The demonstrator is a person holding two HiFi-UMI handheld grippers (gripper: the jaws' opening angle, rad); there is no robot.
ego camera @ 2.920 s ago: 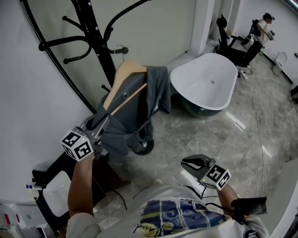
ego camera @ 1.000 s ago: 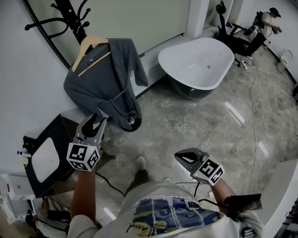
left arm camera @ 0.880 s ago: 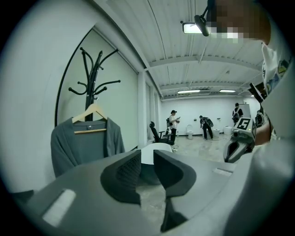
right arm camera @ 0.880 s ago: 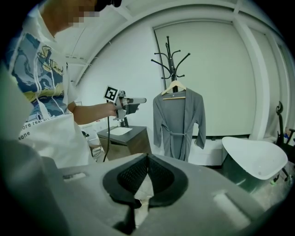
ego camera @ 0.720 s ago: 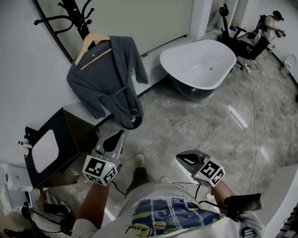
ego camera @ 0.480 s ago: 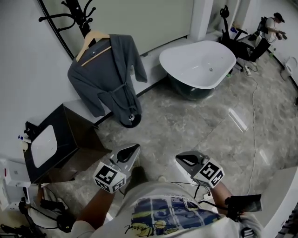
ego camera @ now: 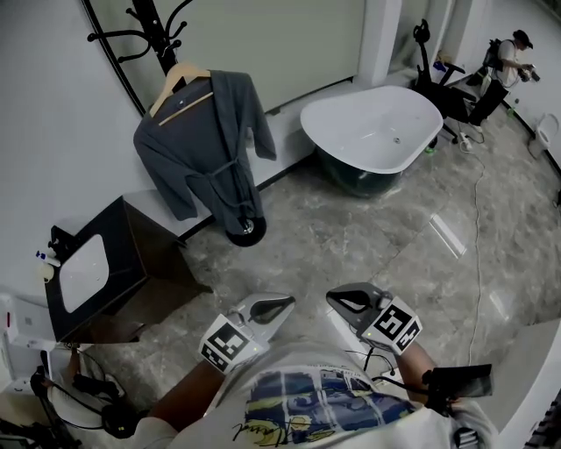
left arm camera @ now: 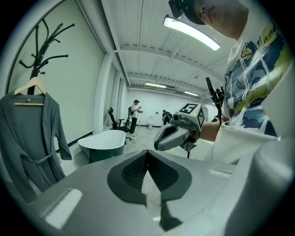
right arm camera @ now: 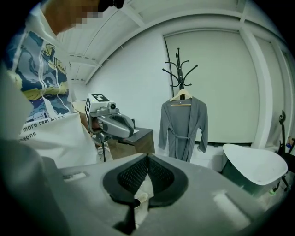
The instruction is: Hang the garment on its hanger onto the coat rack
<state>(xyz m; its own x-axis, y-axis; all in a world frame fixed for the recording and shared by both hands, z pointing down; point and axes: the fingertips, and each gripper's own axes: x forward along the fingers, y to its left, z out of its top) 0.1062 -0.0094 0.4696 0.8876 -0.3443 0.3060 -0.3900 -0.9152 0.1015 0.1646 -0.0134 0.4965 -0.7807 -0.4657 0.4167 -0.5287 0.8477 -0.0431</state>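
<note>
The grey robe (ego camera: 200,145) hangs on its wooden hanger (ego camera: 179,79) from the black coat rack (ego camera: 156,26) at the upper left, its hem down by the rack's base. It also shows in the left gripper view, where the robe (left arm camera: 32,133) is at the left, and in the right gripper view, where the robe (right arm camera: 183,125) is in the middle. My left gripper (ego camera: 282,303) is shut and empty, held low near my body, far from the robe. My right gripper (ego camera: 335,298) is beside it, also shut with nothing in it.
A white bathtub (ego camera: 372,131) stands to the right of the rack. A black cabinet with a white basin (ego camera: 96,267) sits at the left against the wall. A person (ego camera: 508,57) stands far off at the top right. Cables run over the marble floor.
My left gripper has drawn back from below the robe to my body, and its jaws have shut. The robe stays hanging on the rack. The right gripper has hardly moved.
</note>
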